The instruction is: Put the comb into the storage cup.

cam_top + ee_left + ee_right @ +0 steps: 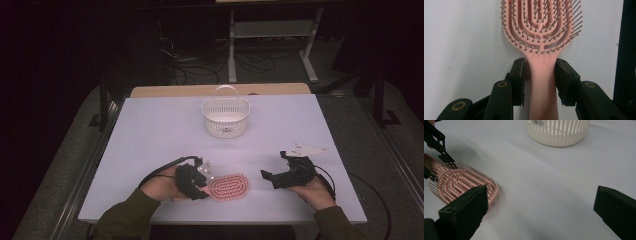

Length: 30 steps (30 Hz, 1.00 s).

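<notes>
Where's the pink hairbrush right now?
In the high view the pink hairbrush lies on the table's near edge, its handle between the left tool's jaws, nearer than the white basket.

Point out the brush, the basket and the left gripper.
brush (541,72): left gripper view, on its handle between the jaws.
basket (225,120): high view, on its slatted front wall.
left gripper (202,184): high view, midway between its fingertips at the brush handle.

- High view: the room is lying dim and dark, with only the white table (165,135) catching soft overhead light; detail is coarse.
- Left gripper view: even light is falling on the sharp pink hairbrush (541,32).
- Right gripper view: the near jaws are blurring, and soft shadows are spreading beneath them.
</notes>
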Available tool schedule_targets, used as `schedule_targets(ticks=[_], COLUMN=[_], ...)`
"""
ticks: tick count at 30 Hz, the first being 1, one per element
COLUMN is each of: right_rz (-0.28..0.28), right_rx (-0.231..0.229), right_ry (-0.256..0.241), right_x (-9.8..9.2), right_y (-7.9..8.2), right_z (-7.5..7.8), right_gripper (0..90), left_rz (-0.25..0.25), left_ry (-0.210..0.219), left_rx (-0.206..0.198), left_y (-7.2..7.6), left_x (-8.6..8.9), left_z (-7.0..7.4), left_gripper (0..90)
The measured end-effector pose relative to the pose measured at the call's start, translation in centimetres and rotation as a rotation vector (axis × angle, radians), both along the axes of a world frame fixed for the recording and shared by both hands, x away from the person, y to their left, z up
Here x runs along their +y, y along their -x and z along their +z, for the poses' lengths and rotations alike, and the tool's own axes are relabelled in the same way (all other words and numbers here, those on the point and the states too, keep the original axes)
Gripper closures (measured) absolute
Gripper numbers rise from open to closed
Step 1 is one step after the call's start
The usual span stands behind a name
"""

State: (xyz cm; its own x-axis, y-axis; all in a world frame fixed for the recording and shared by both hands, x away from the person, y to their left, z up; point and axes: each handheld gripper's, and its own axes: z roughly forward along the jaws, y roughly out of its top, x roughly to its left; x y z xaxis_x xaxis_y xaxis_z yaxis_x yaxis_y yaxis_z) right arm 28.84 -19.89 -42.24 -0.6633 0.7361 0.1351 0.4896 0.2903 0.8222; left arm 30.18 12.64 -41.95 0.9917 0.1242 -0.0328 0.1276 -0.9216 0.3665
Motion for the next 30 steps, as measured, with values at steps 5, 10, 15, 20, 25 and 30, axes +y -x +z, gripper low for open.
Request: schedule_targets(ticks=[5,10,15,20,25,30], right_rz=[0.0,0.001,0.002,0.002,0.004,0.003], right_rx=[0.0,0.0,-0.003,-0.001,0.002,0.001], right_ry=[0.0,0.001,0.001,0.001,0.004,0.004], right_x=[0.0,0.02,0.04,0.03,0.07,0.06], right_y=[-0.01,-0.02,-0.06,-0.05,-0.07,-0.06], right_z=[0.0,-0.02,-0.03,-0.04,-0.06,-0.06], right_gripper=[0.0,0.0,0.0,0.0,0.0,0.0], left_rz=[-0.002,-0.001,0.002,0.001,0.006,0.002], left_ry=[-0.006,-0.014,-0.015,-0.017,-0.017,-0.008], left_rx=[-0.01,-0.02,-0.024,-0.021,-0.023,-0.026], left_y=[0.1,0.23,0.36,0.35,0.37,0.41], left_x=[-0.1,-0.26,-0.32,-0.32,-0.33,-0.2], left_z=[-0.01,-0.03,-0.07,-0.06,-0.07,-0.1], left_gripper=[63.1,64.3,65.6,68.5,69.4,69.9])
